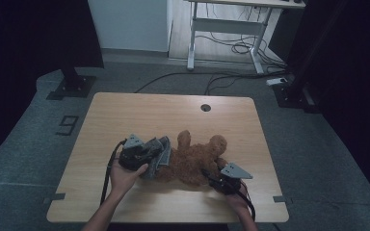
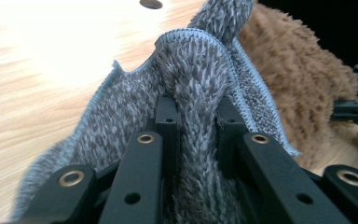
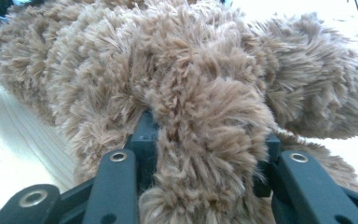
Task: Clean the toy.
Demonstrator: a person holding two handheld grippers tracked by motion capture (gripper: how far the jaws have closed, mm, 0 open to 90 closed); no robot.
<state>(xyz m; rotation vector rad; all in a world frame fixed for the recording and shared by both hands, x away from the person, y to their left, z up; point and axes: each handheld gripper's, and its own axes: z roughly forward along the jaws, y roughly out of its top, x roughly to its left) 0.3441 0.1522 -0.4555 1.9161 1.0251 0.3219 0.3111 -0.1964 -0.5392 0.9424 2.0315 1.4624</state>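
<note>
the left tongs [image 1: 150, 155] are clamped on a fold of grey cloth [image 1: 158, 155]; the right tongs [image 1: 212, 178] are clamped on a limb of the brown bear [image 1: 197, 161]. the bear lies mid-worktop [image 1: 125, 110], at 3 o'clock from the cloth and touching it, its long axis running 11 to 5.

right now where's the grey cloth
In the high view the grey cloth sits left of centre on the wooden table, pinched in the left gripper and touching the brown plush bear on its right.
</note>
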